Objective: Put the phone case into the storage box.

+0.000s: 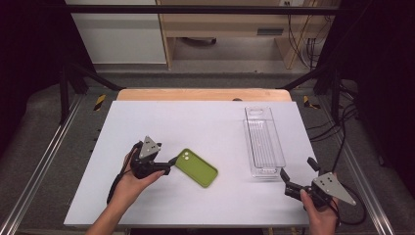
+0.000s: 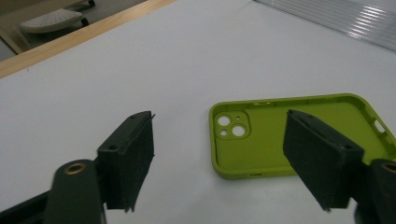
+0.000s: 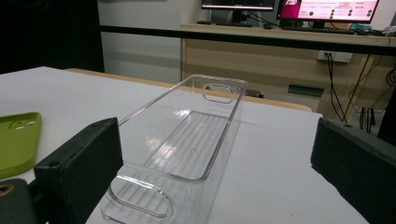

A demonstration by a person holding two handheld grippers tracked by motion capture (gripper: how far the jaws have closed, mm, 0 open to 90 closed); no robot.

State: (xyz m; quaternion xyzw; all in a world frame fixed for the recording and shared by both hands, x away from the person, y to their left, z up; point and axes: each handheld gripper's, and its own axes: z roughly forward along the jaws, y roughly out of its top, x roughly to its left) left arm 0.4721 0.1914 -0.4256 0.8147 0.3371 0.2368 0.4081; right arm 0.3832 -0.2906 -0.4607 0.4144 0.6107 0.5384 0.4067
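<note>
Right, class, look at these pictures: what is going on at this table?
A person at a white table holds a two-jaw gripper in each hand. The left gripper is at the camera-hole end of a green phone case that lies open side up; its jaws straddle that corner without gripping yet. The right gripper waits open, pointing at the near end of an empty clear plastic tray. Nothing has been lifted.
</note>
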